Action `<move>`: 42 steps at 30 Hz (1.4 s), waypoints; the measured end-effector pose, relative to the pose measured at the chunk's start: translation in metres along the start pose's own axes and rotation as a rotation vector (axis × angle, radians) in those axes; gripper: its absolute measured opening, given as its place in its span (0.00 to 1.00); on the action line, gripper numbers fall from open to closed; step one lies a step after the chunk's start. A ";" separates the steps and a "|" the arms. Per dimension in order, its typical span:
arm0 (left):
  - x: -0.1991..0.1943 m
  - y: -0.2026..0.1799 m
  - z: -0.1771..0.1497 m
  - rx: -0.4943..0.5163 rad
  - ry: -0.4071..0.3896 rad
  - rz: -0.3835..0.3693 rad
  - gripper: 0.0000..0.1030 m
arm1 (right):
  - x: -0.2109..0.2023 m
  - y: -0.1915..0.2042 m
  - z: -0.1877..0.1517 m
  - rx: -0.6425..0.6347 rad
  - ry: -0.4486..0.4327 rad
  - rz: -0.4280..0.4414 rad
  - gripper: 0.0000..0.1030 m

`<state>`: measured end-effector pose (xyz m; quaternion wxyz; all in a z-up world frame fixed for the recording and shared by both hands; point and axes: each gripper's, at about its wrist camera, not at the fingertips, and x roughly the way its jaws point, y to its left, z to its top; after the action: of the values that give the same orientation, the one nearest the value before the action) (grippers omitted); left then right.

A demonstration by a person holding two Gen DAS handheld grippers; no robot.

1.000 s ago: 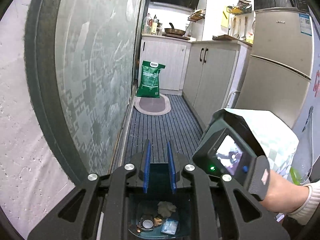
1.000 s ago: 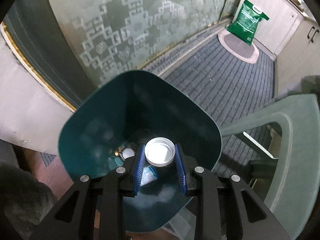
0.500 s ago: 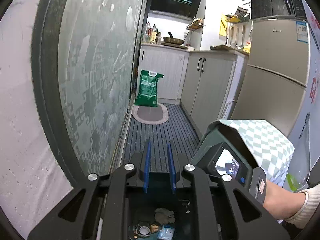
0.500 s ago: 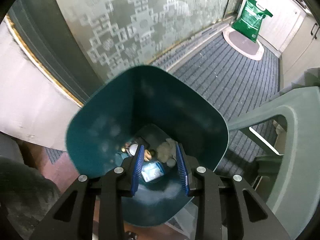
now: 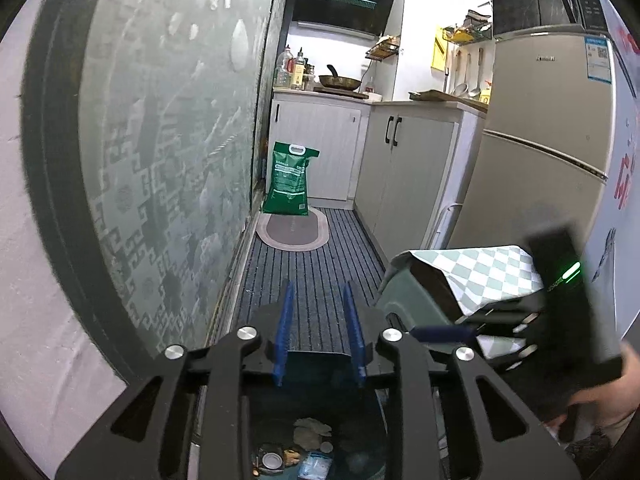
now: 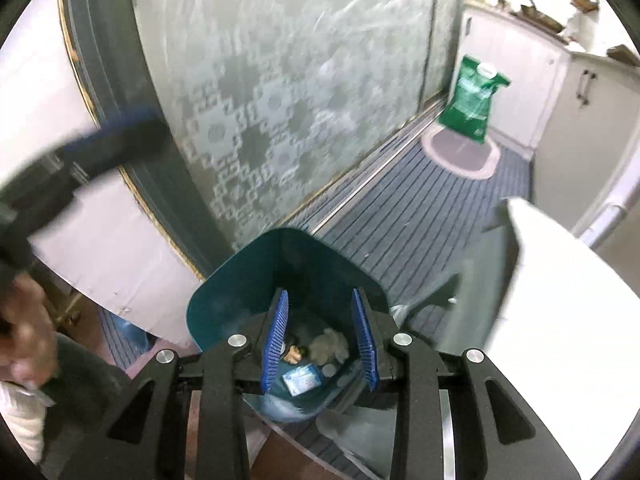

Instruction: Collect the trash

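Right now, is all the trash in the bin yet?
Done: the teal bin already holds a white cap, a crumpled tissue and a small packet. In hand: nothing; the right gripper hangs open over it. Left: no loose trash shows on the floor, so maybe just checking elsewhere.

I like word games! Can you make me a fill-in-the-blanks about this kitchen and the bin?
1. The trash lies inside a teal ____.
2. The bag standing by the rug is coloured ____.
3. Between the pads of the right claw there is ____.
4. On top of the fridge sits a ____.

Missing words: bin; green; nothing; microwave
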<state>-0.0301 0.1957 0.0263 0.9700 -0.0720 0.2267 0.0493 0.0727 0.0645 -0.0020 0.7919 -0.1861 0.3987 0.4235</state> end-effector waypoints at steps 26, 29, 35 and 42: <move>-0.022 -0.077 -0.040 0.029 0.028 0.105 0.93 | -0.184 -0.102 -0.141 0.156 -0.244 -0.253 0.97; -0.019 -0.082 -0.041 0.037 0.039 0.095 0.94 | -0.181 -0.103 -0.145 0.168 -0.245 -0.242 0.97; -0.012 -0.090 -0.043 0.053 0.055 0.102 0.97 | -0.175 -0.107 -0.150 0.180 -0.248 -0.250 0.97; -0.012 -0.098 -0.044 0.069 0.058 0.094 0.97 | -0.169 -0.107 -0.151 0.175 -0.233 -0.241 0.97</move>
<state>-0.0470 0.0910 0.0040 0.9616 -0.0290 0.2595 0.0847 0.0343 -0.1807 0.0344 0.8908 -0.1125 0.3147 0.3078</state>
